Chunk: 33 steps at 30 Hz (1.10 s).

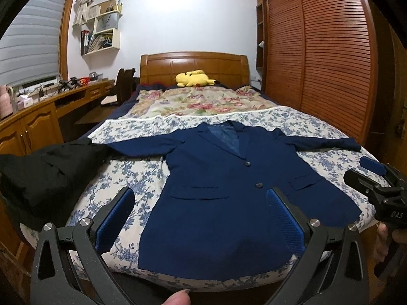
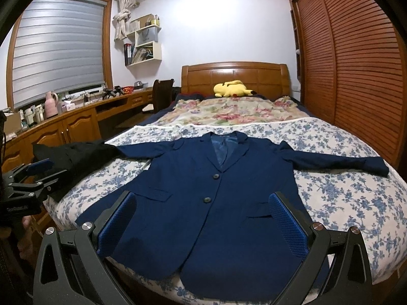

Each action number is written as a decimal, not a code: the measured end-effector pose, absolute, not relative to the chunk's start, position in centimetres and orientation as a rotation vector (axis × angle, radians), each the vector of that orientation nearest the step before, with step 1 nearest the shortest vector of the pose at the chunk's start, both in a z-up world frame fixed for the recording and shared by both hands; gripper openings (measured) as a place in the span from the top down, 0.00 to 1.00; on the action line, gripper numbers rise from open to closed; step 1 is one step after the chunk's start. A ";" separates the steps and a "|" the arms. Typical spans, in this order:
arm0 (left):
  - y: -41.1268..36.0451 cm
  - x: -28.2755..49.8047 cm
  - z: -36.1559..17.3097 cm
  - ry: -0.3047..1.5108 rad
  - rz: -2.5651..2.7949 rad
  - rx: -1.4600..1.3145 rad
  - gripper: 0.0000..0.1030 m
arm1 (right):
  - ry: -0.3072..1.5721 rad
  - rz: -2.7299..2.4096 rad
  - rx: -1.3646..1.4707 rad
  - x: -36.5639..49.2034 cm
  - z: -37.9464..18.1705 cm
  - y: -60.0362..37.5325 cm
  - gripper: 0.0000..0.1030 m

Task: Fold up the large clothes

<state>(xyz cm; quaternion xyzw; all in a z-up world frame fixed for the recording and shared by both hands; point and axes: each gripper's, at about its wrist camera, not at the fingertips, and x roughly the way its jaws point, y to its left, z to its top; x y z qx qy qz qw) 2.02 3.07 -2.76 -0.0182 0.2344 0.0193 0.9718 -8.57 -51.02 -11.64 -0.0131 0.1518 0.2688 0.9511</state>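
From the left wrist camera, the left tool [image 1: 199,204] hung with its blue-padded fingers spread wide and gripping nothing, poised over the lower hem of the blue jacket [image 1: 229,195]. The jacket lay face up and buttoned on the bed [image 1: 328,127], collar toward the headboard [image 1: 193,67], both sleeves stretched out sideways across the blue-flowered sheet [image 1: 127,178]. A black garment [image 1: 48,170] was heaped at the bed's left edge, touching the end of the jacket's sleeve on that side. The right tool [image 1: 371,175] showed at the right border, over the bed's edge; how far its fingers stood apart I could not tell from here. A fingertip [image 1: 178,298] poked in at the bottom. A yellow plush toy [image 1: 194,78] rested by the headboard.

From the right wrist camera, the right tool [image 2: 203,209] was likewise wide open and empty above the jacket's [image 2: 203,190] lower front. The left tool [image 2: 38,170] appeared at the left border beside the black garment [image 2: 76,155]. A wooden desk [image 2: 76,119] ran under the window, and a slatted wardrobe [image 2: 356,63] stood along the right wall.
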 end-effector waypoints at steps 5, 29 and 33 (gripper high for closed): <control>4.2 2.6 -4.0 0.489 0.059 -0.048 0.00 | 0.324 0.555 -0.028 -7.6 -11.5 -50.3 0.00; 9.7 12.7 -10.1 0.655 0.170 0.029 0.00 | 0.335 0.656 -0.072 1.9 -13.0 -44.9 0.00; 11.3 14.4 -10.0 0.676 0.171 0.006 0.00 | 0.343 0.690 -0.095 4.4 -12.7 -42.7 0.00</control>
